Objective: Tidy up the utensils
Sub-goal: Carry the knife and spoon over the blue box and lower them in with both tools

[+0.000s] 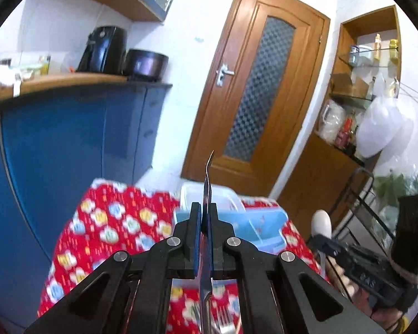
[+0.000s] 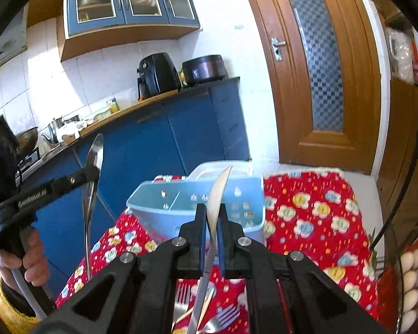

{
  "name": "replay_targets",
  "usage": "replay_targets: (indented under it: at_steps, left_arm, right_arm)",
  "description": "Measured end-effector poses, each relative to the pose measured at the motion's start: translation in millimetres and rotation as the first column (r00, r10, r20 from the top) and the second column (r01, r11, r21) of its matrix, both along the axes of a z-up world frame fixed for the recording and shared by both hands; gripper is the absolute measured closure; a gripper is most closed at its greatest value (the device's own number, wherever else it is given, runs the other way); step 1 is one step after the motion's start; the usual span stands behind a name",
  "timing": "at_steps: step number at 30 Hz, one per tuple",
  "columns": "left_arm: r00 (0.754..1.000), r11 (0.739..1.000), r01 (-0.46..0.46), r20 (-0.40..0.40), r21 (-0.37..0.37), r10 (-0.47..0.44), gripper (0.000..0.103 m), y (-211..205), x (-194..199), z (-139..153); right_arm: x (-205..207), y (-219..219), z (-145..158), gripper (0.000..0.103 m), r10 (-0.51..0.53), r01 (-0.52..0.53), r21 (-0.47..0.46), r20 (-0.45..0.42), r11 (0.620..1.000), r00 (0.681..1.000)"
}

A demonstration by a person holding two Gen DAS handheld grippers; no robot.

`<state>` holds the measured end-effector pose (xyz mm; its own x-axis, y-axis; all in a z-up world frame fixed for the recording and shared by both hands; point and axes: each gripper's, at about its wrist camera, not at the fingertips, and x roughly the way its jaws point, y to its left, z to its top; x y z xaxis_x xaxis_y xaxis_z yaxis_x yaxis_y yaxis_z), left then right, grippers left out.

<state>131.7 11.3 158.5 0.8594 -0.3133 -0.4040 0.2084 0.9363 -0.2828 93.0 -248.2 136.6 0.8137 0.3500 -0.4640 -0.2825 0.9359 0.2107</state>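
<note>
Kitchen scene, both claws lifted above the surface (image 2: 315,211), which is wearing a red cloth with flower print. Left claw (image 1: 204,233) is clamping a metal spoon (image 1: 208,183), seen edge-on in the left wrist view as a thin shiny strip rising between the blue pads. From the right wrist view the same spoon (image 2: 93,164) is showing its long oval bowl up top and slim handle hanging down past the left claw (image 2: 90,174); the person's hand (image 2: 28,258) is gripping the handle of that tool. Right claw (image 2: 212,228) is pinching a pale, curved spoon-like utensil (image 2: 218,194), smooth and matte, tip pointing up and tilting right; its shaft is running down between the jaws. In the left wrist view the right claw (image 1: 324,239) is showing low at the right with the white rounded utensil end (image 1: 321,220) sticking up.

Light blue plastic utensil caddy (image 2: 197,203) with divided compartments is sitting on the cloth straight ahead of the right claw, near but not touching; a white plastic container (image 2: 217,167) is standing just behind it. Same caddy (image 1: 264,222) is lying beyond the left claw. Metal forks (image 2: 223,317) are lying on the cloth below the right claw, along with a thin wooden stick (image 2: 206,303).

Background: blue cabinets (image 2: 164,144), black air fryer (image 2: 157,73), dark cooker pot (image 2: 204,68), wooden door (image 1: 262,89) with patterned glass, eggs (image 2: 412,278) at far right.
</note>
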Motion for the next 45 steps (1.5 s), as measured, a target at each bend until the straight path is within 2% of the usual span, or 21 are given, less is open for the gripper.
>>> replay_targets:
  at_steps: [11, 17, 23, 30, 35, 39, 45]
  left_arm:
    - [0.99, 0.997, -0.068, 0.12, -0.032, 0.071, 0.099, -3.6, 46.6, 46.5]
    - [0.976, 0.995, -0.095, 0.193, -0.013, 0.096, 0.099, -15.6, 66.2, 56.8]
    - [0.96, 0.987, -0.149, 0.246, 0.059, 0.13, 0.099, -31.5, 80.9, 43.7]
    - [0.947, 0.981, -0.181, 0.283, 0.069, 0.155, 0.099, -39.8, 89.5, 20.1]
    - [0.942, 0.979, -0.189, 0.296, 0.076, 0.159, 0.099, -44.9, 84.6, 5.0]
    - [0.932, 0.976, -0.208, 0.316, 0.07, 0.176, 0.099, -44.7, 78.0, -7.9]
    - [0.943, 0.977, -0.198, 0.289, 0.085, 0.166, 0.099, -50.2, 76.8, -28.2]
  right_arm:
    - [33.2, 0.8, 24.4, 0.095, -0.043, 0.047, -0.035, 0.107, 0.998, 0.993]
    - [55.5, 0.0, 34.1, 0.095, -0.08, 0.085, -0.028, 0.166, 0.996, 0.983]
    - [75.0, 2.4, 32.3, 0.095, -0.111, 0.125, -0.055, 0.21, 0.991, 0.971]
    - [93.4, 6.3, 15.2, 0.095, -0.141, 0.174, -0.097, 0.278, 0.98, 0.95]
    - [98.9, 6.8, -1.5, 0.095, -0.151, 0.184, -0.092, 0.287, 0.979, 0.946]
    - [98.3, 9.9, -14.2, 0.095, -0.139, 0.187, -0.133, 0.309, 0.973, 0.941]
    - [93.3, 15.1, -24.5, 0.094, -0.124, 0.185, -0.167, 0.318, 0.968, 0.94]
